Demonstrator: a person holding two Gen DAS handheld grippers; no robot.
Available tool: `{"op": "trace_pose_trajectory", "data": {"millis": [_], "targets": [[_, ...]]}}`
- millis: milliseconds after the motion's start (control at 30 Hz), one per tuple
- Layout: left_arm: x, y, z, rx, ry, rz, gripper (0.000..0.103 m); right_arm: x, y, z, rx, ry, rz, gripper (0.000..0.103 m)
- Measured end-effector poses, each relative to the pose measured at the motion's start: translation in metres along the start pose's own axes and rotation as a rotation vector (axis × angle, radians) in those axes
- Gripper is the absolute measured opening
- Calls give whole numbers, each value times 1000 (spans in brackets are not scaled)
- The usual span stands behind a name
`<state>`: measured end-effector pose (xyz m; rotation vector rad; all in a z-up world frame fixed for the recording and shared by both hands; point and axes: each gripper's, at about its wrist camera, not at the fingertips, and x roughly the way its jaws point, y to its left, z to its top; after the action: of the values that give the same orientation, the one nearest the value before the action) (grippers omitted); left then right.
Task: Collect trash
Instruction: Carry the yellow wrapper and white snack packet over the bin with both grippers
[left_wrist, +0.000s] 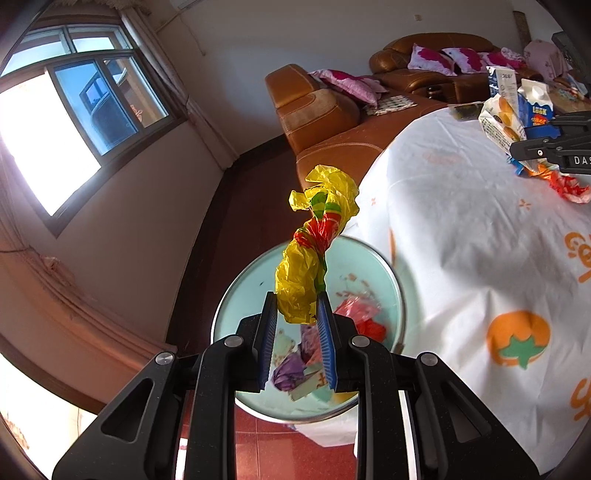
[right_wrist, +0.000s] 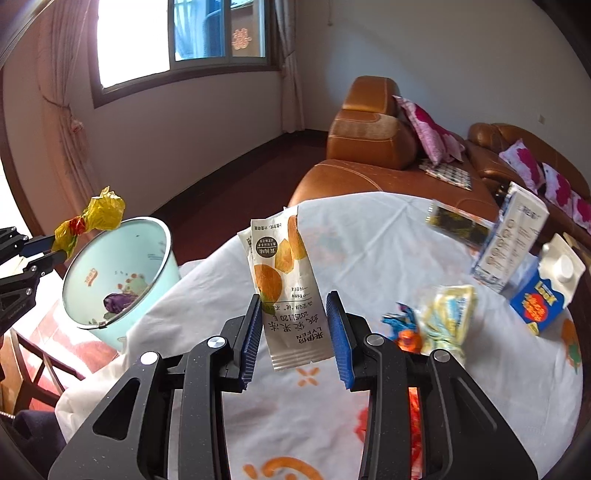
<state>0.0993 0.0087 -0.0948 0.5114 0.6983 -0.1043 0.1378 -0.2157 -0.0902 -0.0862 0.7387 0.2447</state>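
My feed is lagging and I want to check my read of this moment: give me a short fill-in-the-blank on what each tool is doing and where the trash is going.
1. The left tool pinches a crumpled ____ wrapper with red and green print.
2. That wrapper hangs above the open mouth of the pale green ____ beside the table.
3. The white snack packet sits between the fingers of the ____ tool, whose jaws stand apart.
4. The blue carton stands upright on the ____.

Missing words: yellow; bin; right; table
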Motion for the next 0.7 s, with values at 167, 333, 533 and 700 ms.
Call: {"op": "trace_pose_trajectory", "data": {"millis": [167, 333, 533, 700], "targets": [[3, 18, -16, -19, 25, 26, 22, 12, 25, 7, -41, 7, 28, 35], [5, 35, -28, -34, 43, 46, 22, 24, 45, 13, -80, 16, 51, 35], [8, 48, -43, -43, 64, 77, 22, 36, 71, 18, -132, 23, 75, 35], [12, 57, -47, -61, 81, 87, 22, 42, 89, 24, -170, 27, 93, 35]]}}
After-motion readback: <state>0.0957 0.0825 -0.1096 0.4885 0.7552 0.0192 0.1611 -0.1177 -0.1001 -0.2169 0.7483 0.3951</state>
